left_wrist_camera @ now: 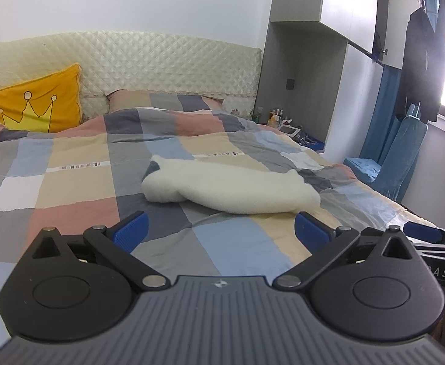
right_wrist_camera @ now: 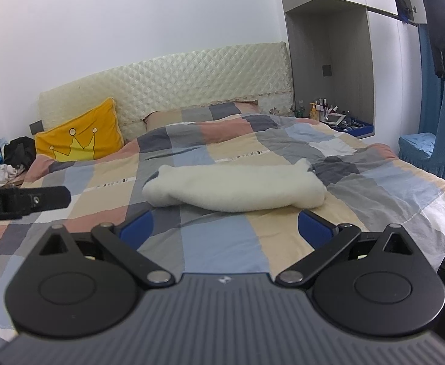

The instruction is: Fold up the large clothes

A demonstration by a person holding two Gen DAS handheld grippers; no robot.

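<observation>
Your left gripper (left_wrist_camera: 220, 228) stands spread wide with nothing between its blue pads (left_wrist_camera: 131, 231), hovering over the checked duvet (left_wrist_camera: 70, 164) without touching it. Your right gripper (right_wrist_camera: 224, 228) is just as wide open and empty, also clear of the bedding. Just beyond both, near the middle of the bed, lies the folded cream fleece garment (left_wrist_camera: 234, 187), a thick bundle resting flat on the duvet, apart from either gripper. Farther off to the left, a yellow crown pillow (left_wrist_camera: 36, 103) leans against the quilted headboard (left_wrist_camera: 149, 57). At far right stands a blue-covered chair (right_wrist_camera: 429, 146).
</observation>
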